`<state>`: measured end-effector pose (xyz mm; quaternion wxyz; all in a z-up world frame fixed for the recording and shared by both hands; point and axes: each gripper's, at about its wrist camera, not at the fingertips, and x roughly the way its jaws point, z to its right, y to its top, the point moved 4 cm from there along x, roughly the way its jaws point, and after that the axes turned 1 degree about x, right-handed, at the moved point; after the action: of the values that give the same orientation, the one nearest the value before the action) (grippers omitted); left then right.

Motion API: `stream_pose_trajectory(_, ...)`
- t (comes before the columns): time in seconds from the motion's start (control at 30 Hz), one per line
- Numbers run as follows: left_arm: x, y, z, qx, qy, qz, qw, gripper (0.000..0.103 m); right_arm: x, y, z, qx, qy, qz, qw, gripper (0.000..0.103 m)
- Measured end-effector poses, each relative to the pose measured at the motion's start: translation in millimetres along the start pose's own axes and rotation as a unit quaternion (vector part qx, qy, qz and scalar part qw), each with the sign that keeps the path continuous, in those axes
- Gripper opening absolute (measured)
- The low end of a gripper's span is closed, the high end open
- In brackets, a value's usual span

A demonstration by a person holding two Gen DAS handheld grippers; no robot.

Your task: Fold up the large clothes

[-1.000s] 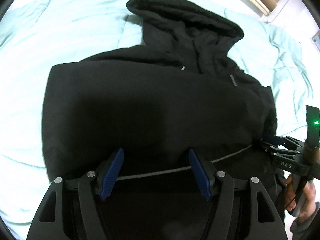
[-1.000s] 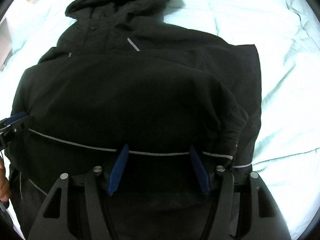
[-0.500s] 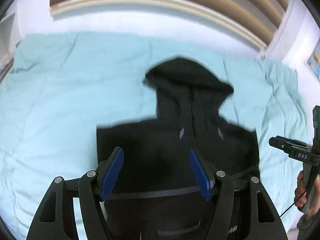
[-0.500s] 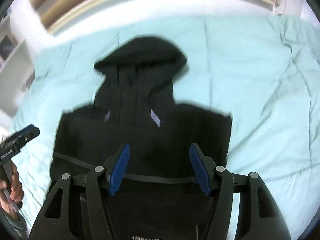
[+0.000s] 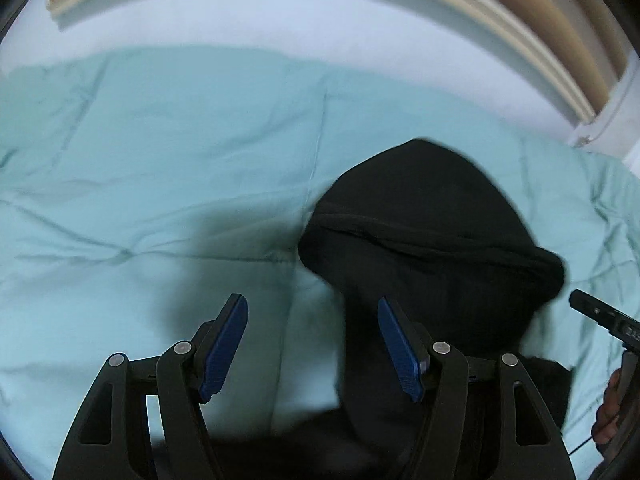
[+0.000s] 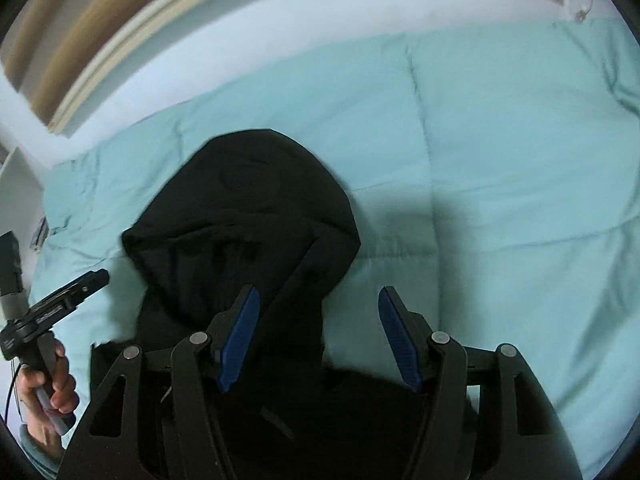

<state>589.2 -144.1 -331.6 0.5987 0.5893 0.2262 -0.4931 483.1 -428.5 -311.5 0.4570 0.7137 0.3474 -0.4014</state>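
A black hooded jacket [image 5: 432, 240] lies flat on a light teal quilt [image 5: 160, 152], hood pointing away from me; it also shows in the right wrist view [image 6: 248, 216]. My left gripper [image 5: 313, 344] is open and empty, above the quilt just left of the hood. My right gripper [image 6: 318, 336] is open and empty, above the hood's right edge. The left gripper shows at the left of the right wrist view [image 6: 60, 300]. The right gripper's tip shows at the right edge of the left wrist view [image 5: 600, 316]. The jacket's body is mostly hidden below the grippers.
The quilt [image 6: 500, 152] spreads wide on both sides of the jacket. A white wall [image 5: 280, 12] with a wooden rail [image 5: 520, 32] runs behind the bed. White furniture [image 6: 16, 184] stands at the bed's left side.
Both grippers have moved forward from the jacket's lower body toward the hood, staying open. The view rose from the jacket's hem line to the hood and the wall.
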Motion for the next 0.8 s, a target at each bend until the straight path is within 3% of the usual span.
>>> stream_pose_trajectory(0.13,36,13,-10,-0.024,-0.018,0.0,0.9996,0.069,37,9,-1,-0.003,0.001,-0.008,1.0,0.066)
stream_pose_trajectory(0.17,43,17,-13,-0.031,-0.019,0.002,0.9993,0.066,49,11,-3,-0.009,-0.004,-0.012,1.0,0.059)
stream_pose_trajectory(0.2,48,21,-15,-0.039,-0.028,0.007,0.9988,0.045,57,12,-4,-0.014,-0.011,-0.017,1.0,0.031)
stream_pose_trajectory(0.27,53,27,-17,-0.061,-0.077,0.013,0.9951,0.012,71,15,-5,-0.025,-0.034,-0.023,0.999,0.02)
stream_pose_trajectory(0.3,51,28,-20,-0.071,-0.08,0.024,0.994,0.01,67,17,-4,-0.022,-0.024,-0.014,0.999,0.014)
stream_pose_trajectory(0.37,31,30,-21,-0.075,-0.103,0.061,0.99,0.008,48,19,0,-0.016,-0.001,0.021,1.0,0.011)
stream_pose_trajectory(0.47,21,20,-25,-0.074,-0.113,0.064,0.9887,0.008,31,14,11,0.001,0.029,0.047,0.998,0.011)
stream_pose_trajectory(0.53,51,8,-39,-0.097,-0.114,0.014,0.9886,0.01,63,6,21,0.002,0.016,0.009,1.0,0.011)
stream_pose_trajectory(0.6,86,-3,-58,-0.14,-0.145,-0.04,0.9787,0.013,105,-5,36,0.023,0.021,-0.043,0.999,0.013)
stream_pose_trajectory(0.67,91,-7,-65,-0.156,-0.175,-0.037,0.9714,0.014,120,-11,42,0.039,0.037,-0.055,0.997,0.015)
stream_pose_trajectory(0.73,71,-5,-59,-0.126,-0.165,-0.009,0.9782,0.024,112,-10,42,0.035,0.038,-0.049,0.997,0.02)
stream_pose_trajectory(0.8,50,-6,-54,-0.087,-0.131,0.007,0.9876,0.047,104,-9,41,0.021,0.032,-0.049,0.998,0.035)
